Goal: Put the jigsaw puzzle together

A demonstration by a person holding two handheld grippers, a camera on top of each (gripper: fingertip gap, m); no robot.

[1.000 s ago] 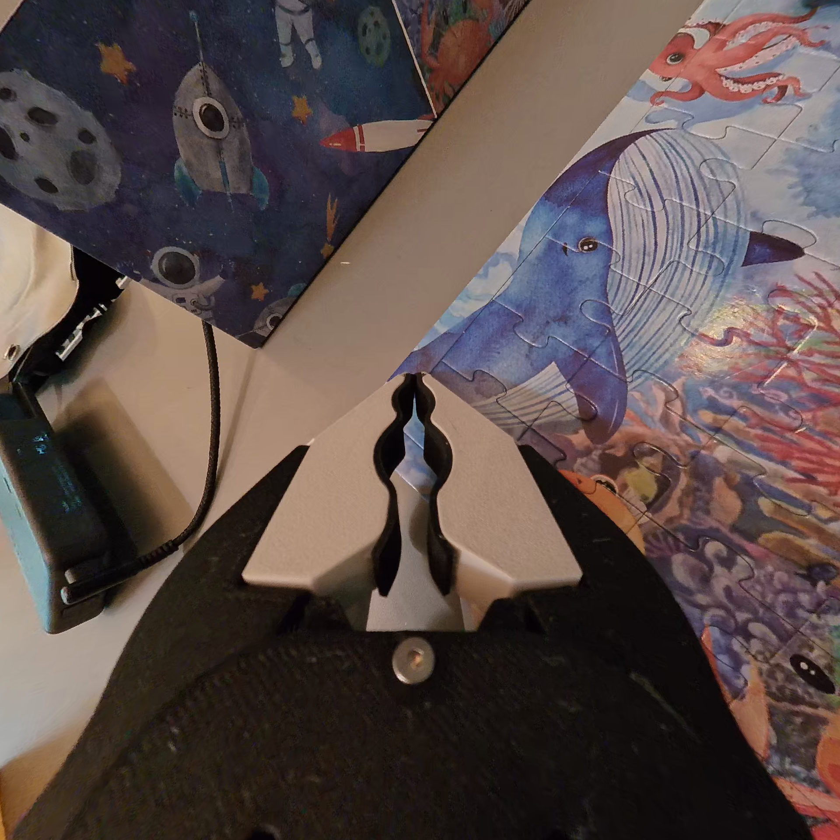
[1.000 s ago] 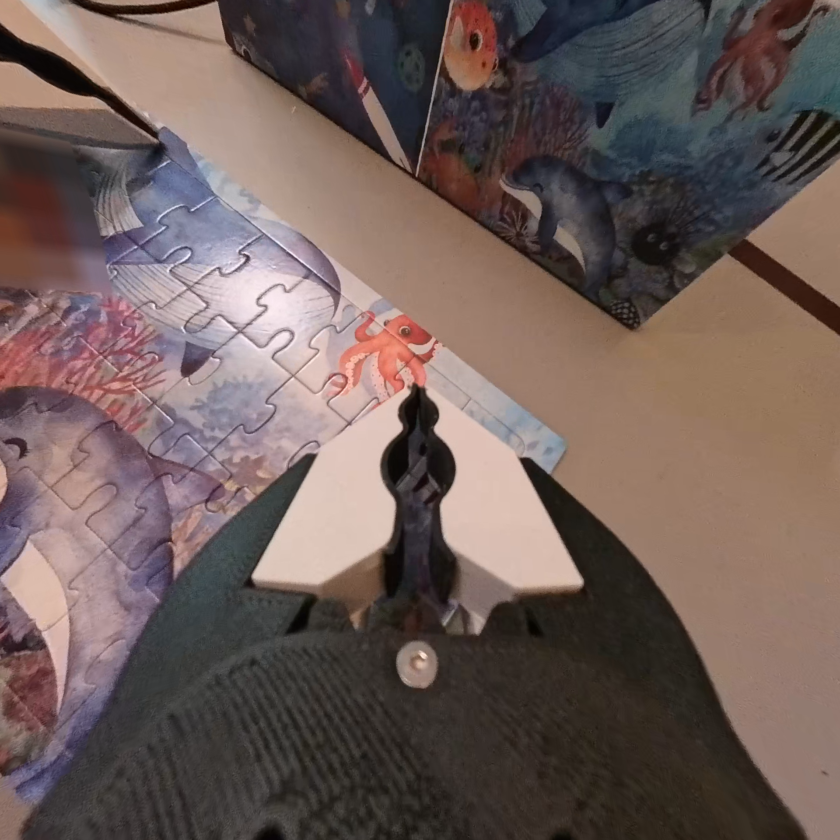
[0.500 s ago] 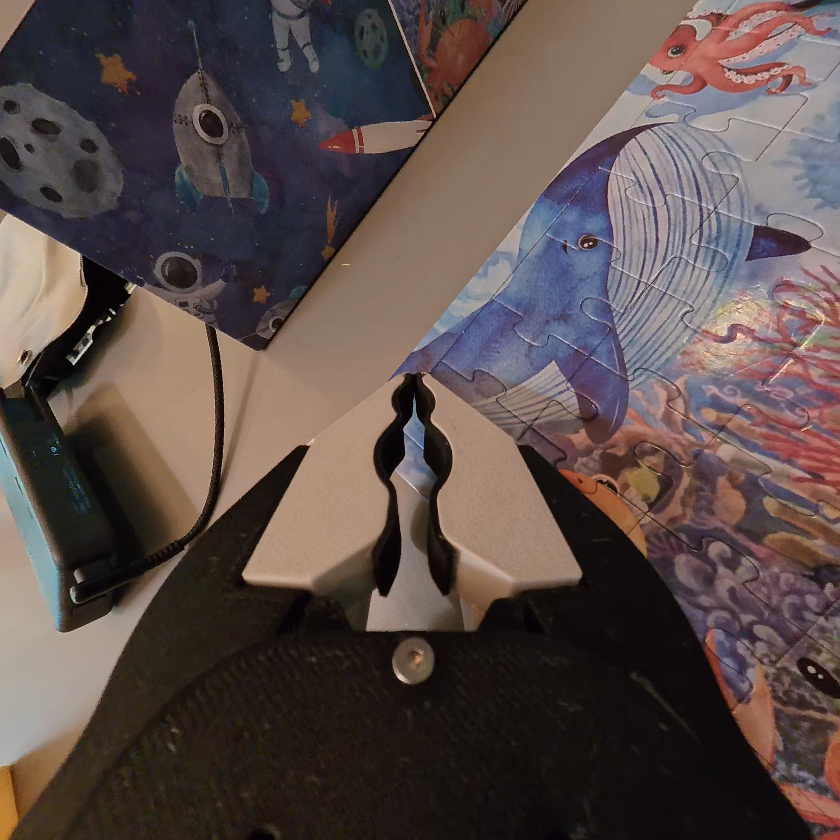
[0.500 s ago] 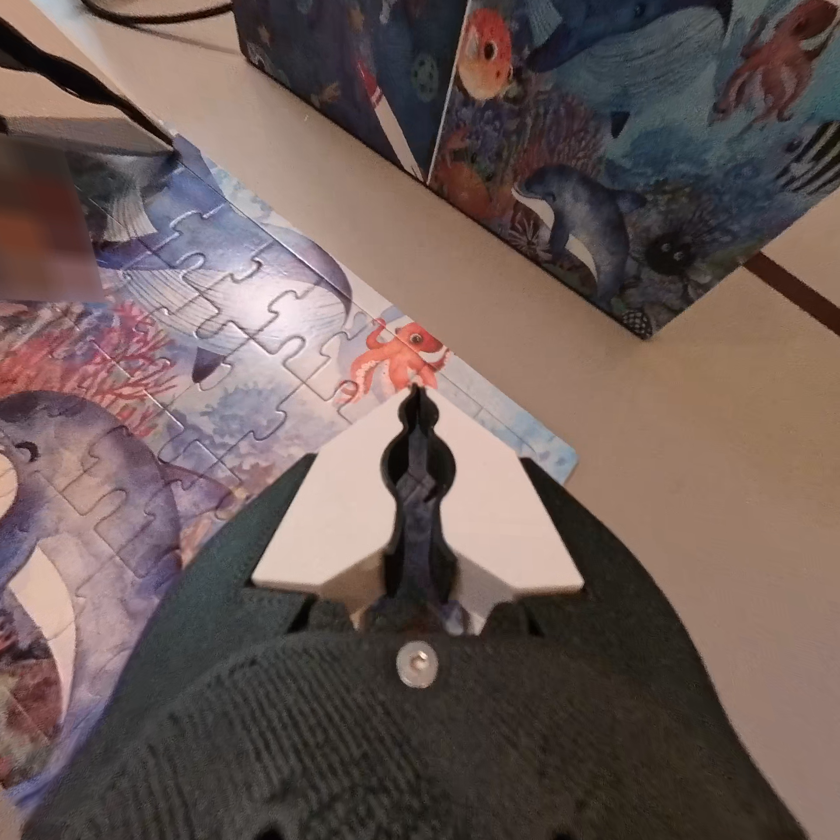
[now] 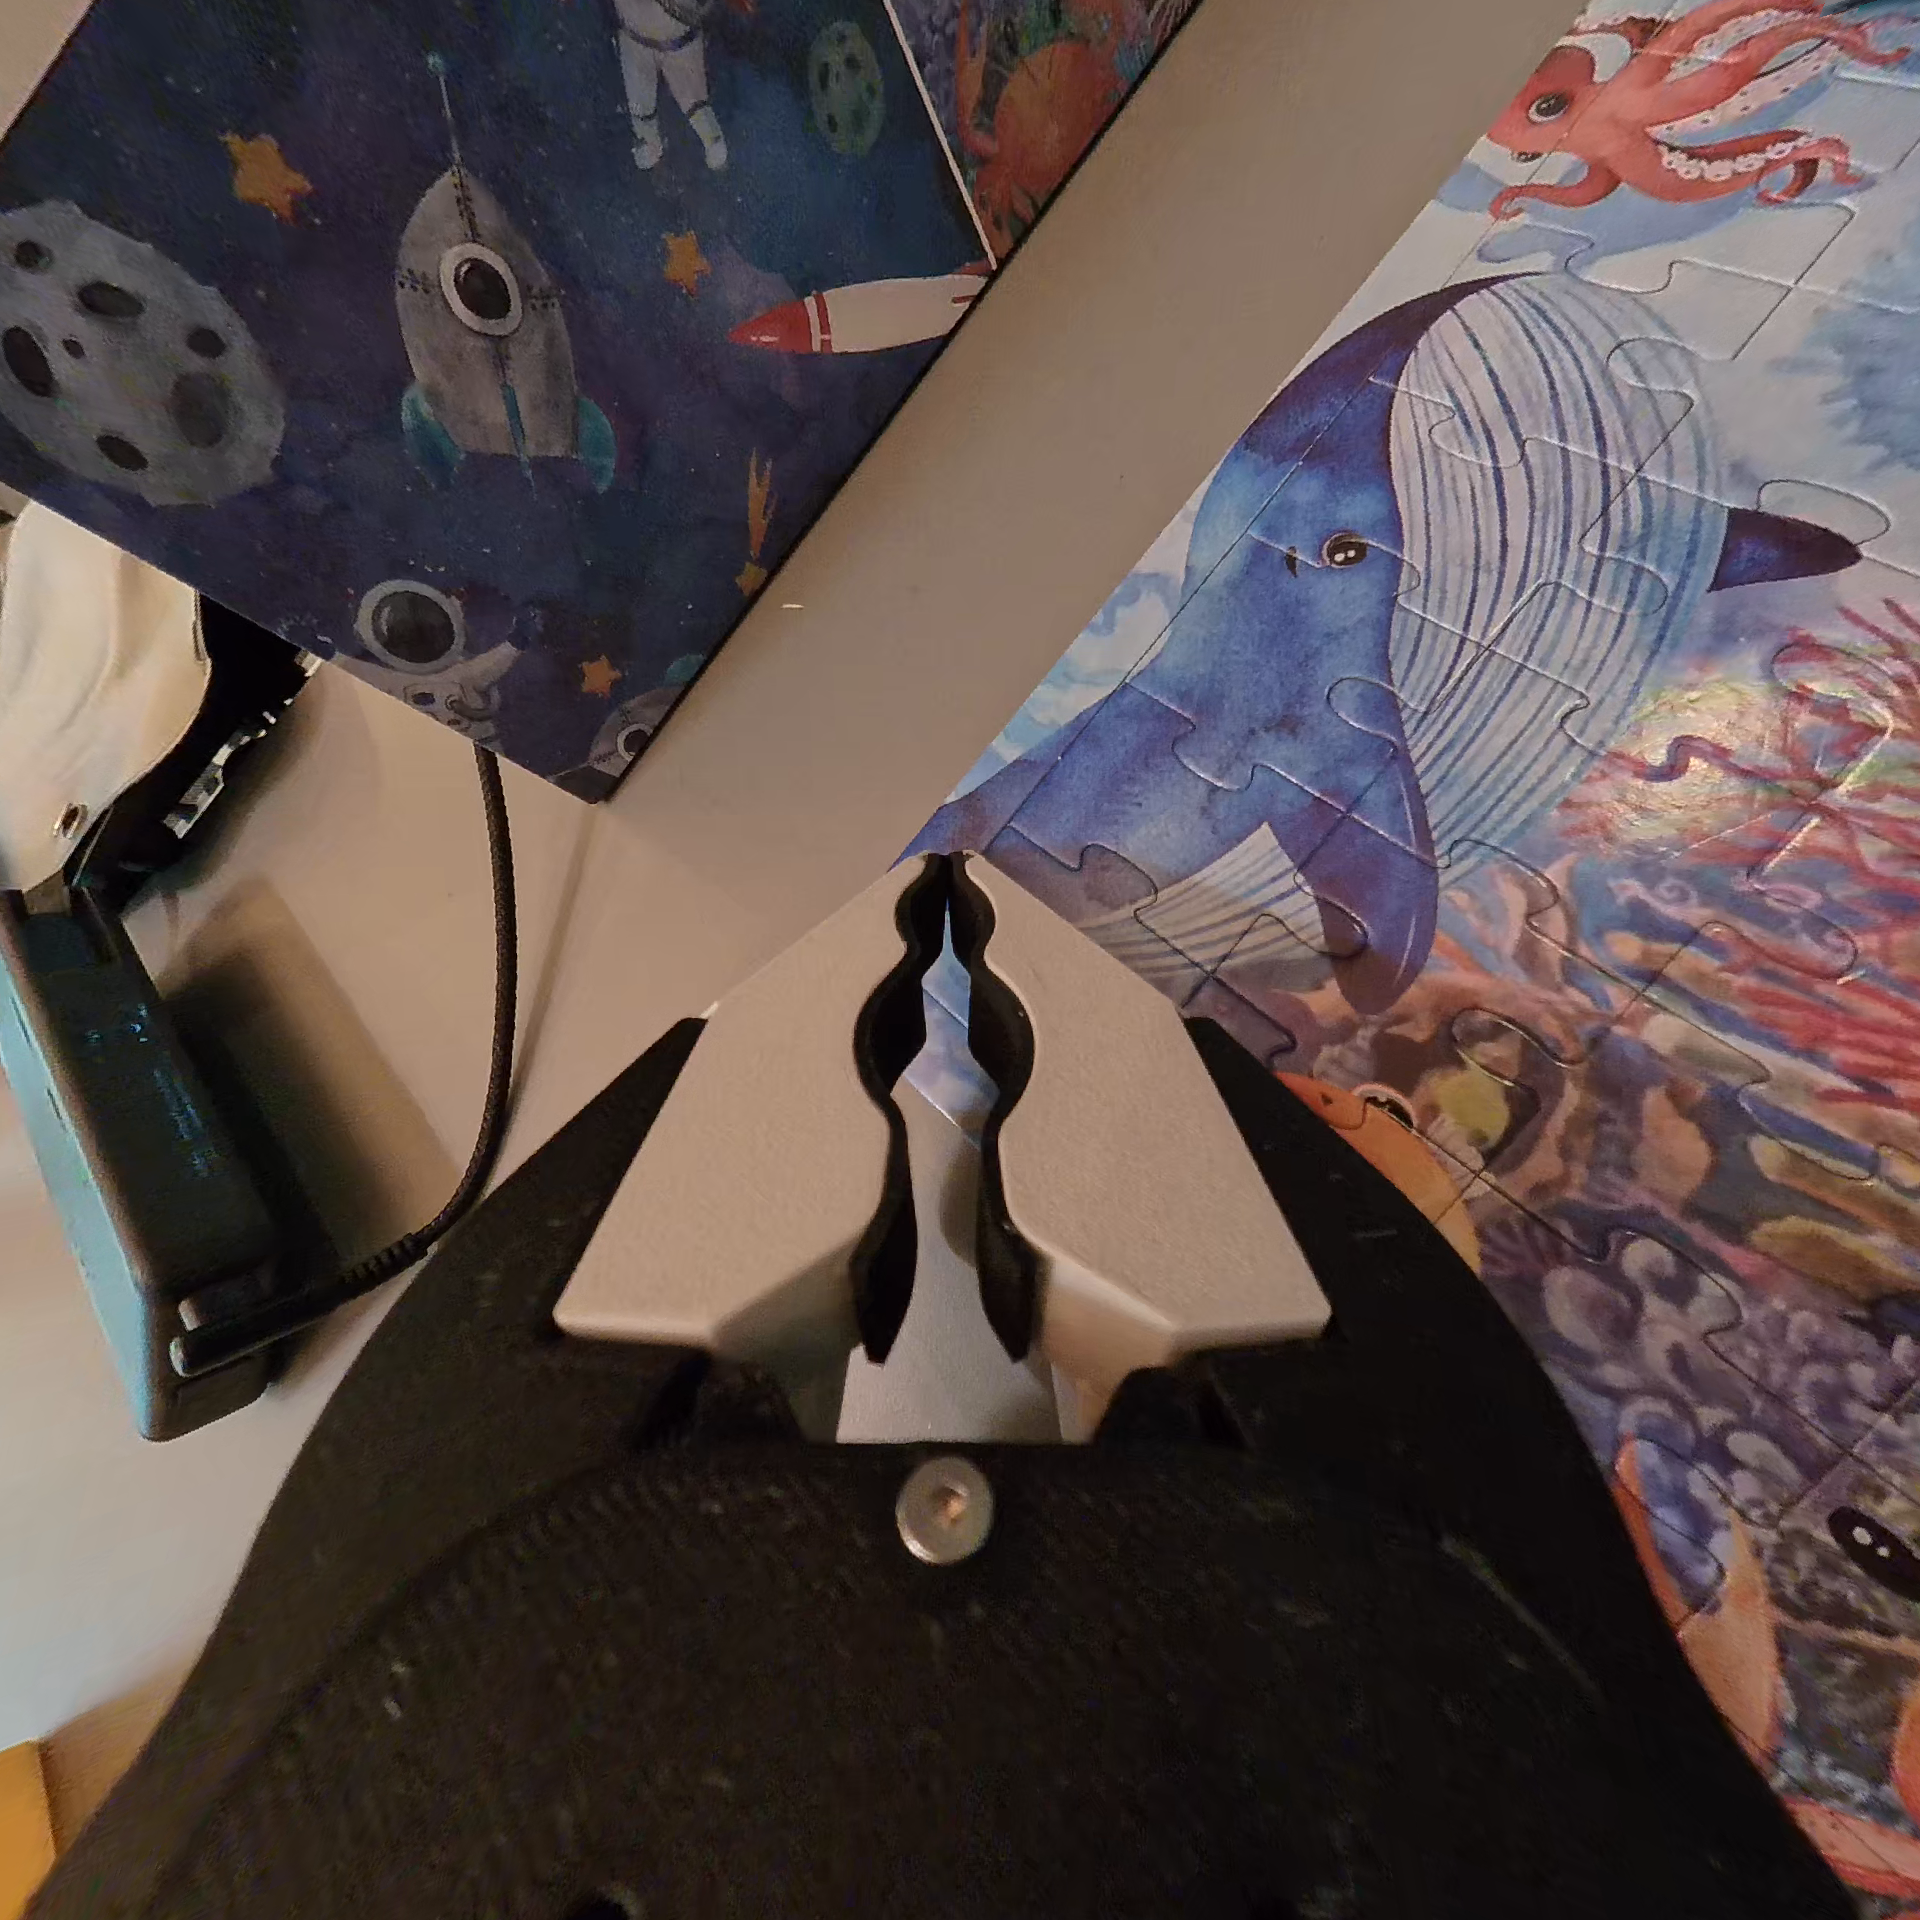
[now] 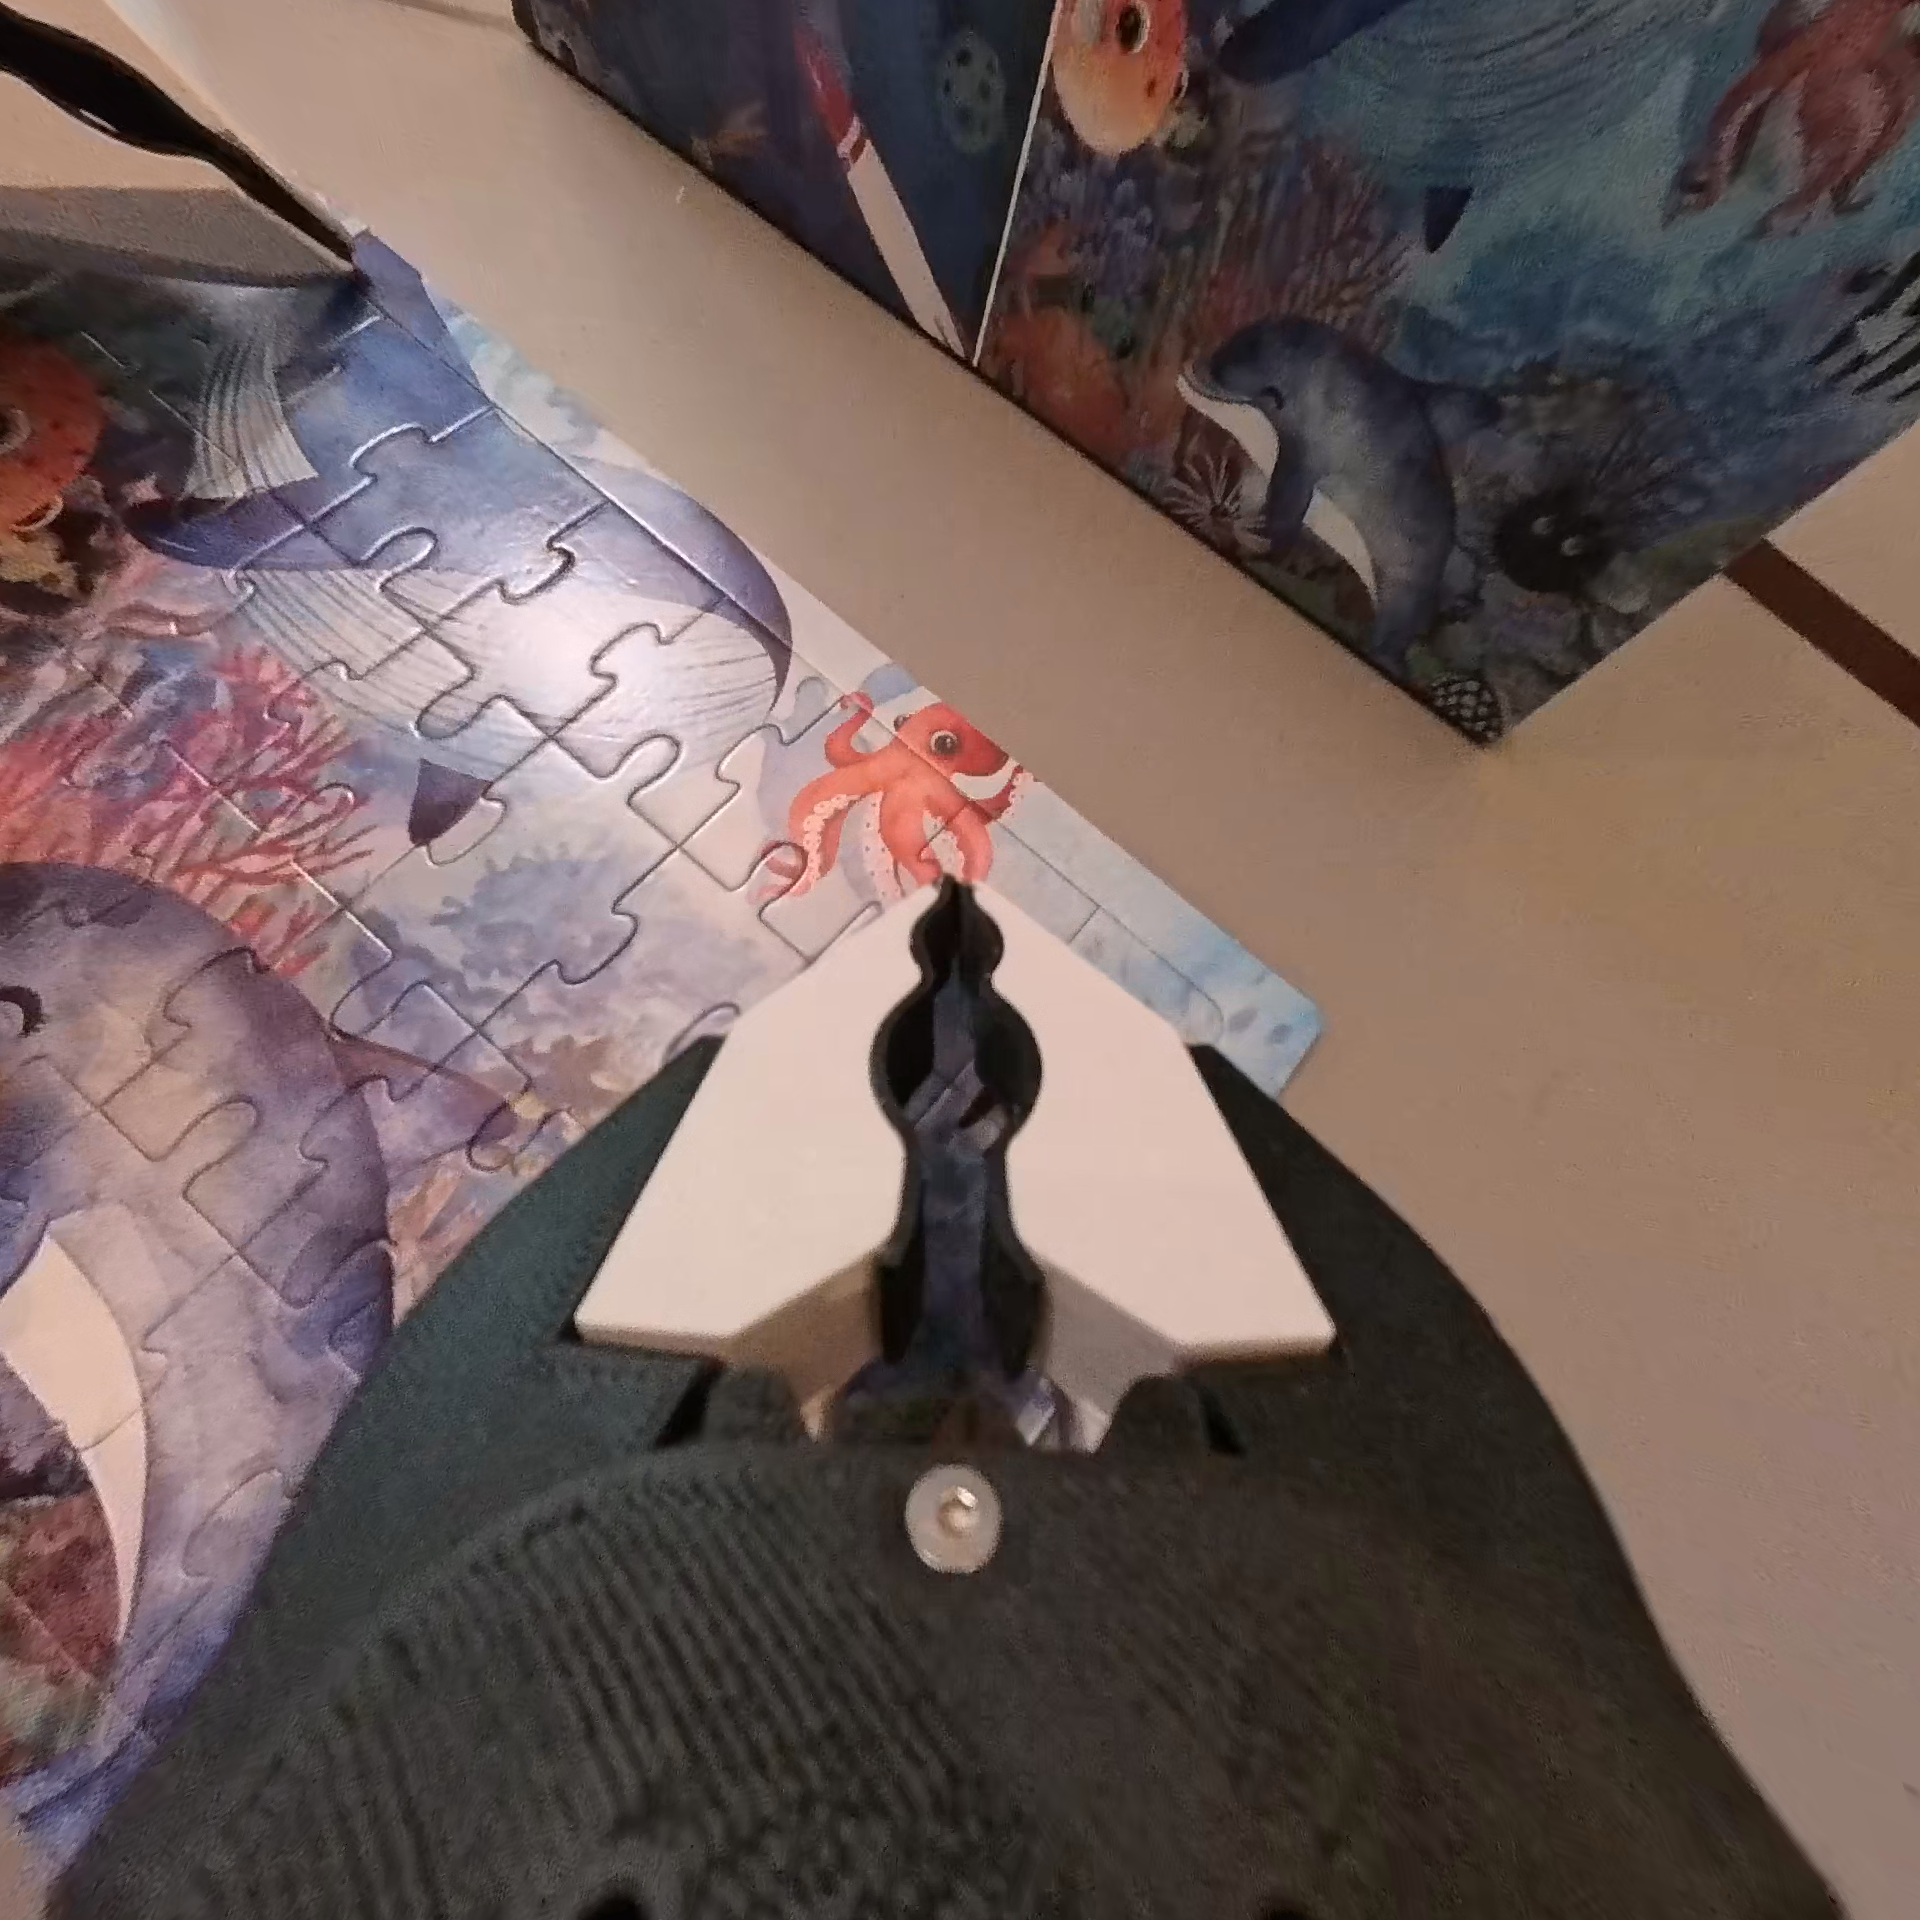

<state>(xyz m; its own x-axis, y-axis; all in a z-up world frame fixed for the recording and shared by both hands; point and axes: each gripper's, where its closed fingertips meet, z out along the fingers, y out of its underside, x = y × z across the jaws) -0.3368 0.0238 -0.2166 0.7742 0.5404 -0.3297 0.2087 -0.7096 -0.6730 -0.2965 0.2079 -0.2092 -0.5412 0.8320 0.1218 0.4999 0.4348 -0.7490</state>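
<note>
The left hand-held gripper [image 5: 948,862] points down and forward over the near left corner of the jigsaw puzzle [image 5: 1558,831], its tips just above the puzzle's edge where the blue whale's tail begins. Its jaws stand nearly closed: the tips all but meet, with a thin slit between them and nothing held. Through the wavy gap lower down, puzzle and counter [image 5: 935,520] show.

The right hand-held gripper [image 6: 954,888] tilts down over the far right part of the puzzle [image 6: 520,779], its tips just near of the orange octopus [image 6: 904,800]. Its jaws are pressed together on a dark bluish flat thing seen edge-on between the pads, likely a puzzle piece [image 6: 951,1195], though its picture cannot be made out.

The puzzle lies flat on the beige counter [image 6: 1455,935], largely assembled, with its pieces interlocked across the whale and coral. Beyond it stands the illustrated box [image 6: 1403,312], apart from the puzzle with a strip of bare counter between. In the left wrist view, a dark device [image 5: 135,1143] with a braided cable [image 5: 497,987] lies to the left.
</note>
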